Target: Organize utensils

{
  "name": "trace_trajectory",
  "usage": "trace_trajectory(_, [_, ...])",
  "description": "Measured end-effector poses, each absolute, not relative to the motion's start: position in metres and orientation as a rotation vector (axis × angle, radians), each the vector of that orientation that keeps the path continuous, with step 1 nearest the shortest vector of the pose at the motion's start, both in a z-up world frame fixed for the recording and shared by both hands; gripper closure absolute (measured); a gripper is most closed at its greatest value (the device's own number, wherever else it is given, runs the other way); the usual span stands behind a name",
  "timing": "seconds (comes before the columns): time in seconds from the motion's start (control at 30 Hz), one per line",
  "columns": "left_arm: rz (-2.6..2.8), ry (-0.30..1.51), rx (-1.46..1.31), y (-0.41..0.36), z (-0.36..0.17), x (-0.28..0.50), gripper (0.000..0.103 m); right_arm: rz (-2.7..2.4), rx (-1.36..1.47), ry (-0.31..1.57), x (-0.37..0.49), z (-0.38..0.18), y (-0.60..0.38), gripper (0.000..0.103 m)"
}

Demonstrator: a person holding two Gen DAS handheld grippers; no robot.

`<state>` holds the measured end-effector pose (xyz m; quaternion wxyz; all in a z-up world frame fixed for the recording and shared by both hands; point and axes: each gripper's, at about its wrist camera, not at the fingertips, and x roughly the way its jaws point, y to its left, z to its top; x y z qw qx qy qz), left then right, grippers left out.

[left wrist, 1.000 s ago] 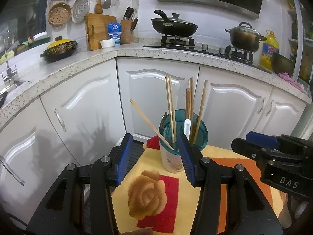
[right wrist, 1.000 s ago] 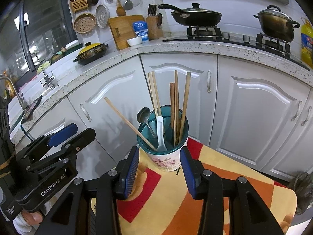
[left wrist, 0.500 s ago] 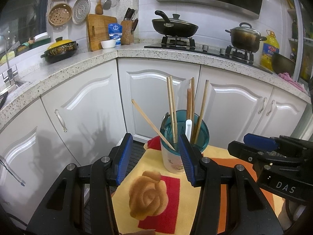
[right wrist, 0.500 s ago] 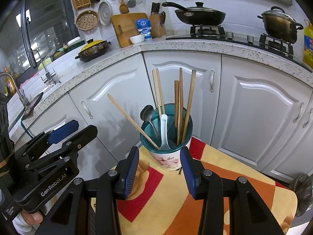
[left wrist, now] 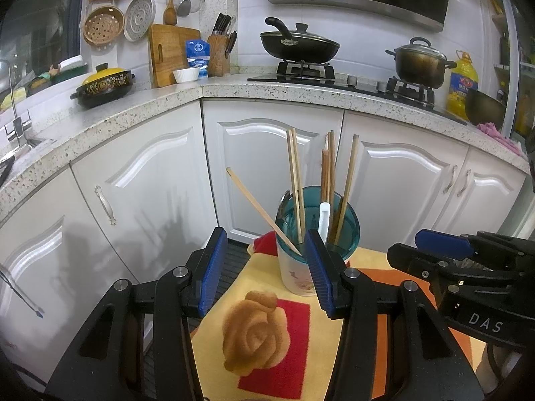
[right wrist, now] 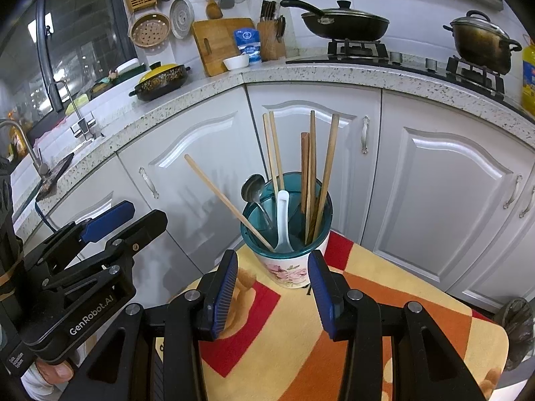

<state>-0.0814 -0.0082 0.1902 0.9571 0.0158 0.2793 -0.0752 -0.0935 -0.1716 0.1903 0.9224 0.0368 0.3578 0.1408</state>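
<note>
A bench [right wrist: 418, 334] under a yellow, orange and red cloth is carrying a teal-rimmed utensil cup [right wrist: 287, 234] near its far edge. The left claw [left wrist: 264, 270] and right claw [right wrist: 272, 287] are both hanging released, gripping nothing, just before the cup. Wooden chopsticks [right wrist: 312, 167], a white spoon [right wrist: 282, 220] and a metal spoon [right wrist: 252, 187] are standing inside it.

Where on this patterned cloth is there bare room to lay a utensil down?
Bare cloth lies right of the teal-rimmed floral utensil holder, on the orange and yellow patterned cloth toward its far edge. Crowded: the holder itself and the space between the left gripper and right gripper.
</note>
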Motion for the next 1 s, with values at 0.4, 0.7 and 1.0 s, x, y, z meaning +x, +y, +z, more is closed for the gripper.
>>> trace_trajectory(0.4, [-0.151,0.567,0.035,-0.007,0.189,-0.082,0.056,0.29,0.073,0.744,-0.093,0.188,-0.169,0.061])
trace_trajectory(0.7, [-0.154,0.571,0.034,-0.005,0.186,-0.08,0.056,0.292,0.065,0.755,-0.091,0.184,-0.165,0.06])
trace_trajectory(1.0, [-0.188,0.576,0.042,-0.004,0.175,-0.075,0.056,0.276,0.088,0.766,-0.091,0.174,-0.176,0.06])
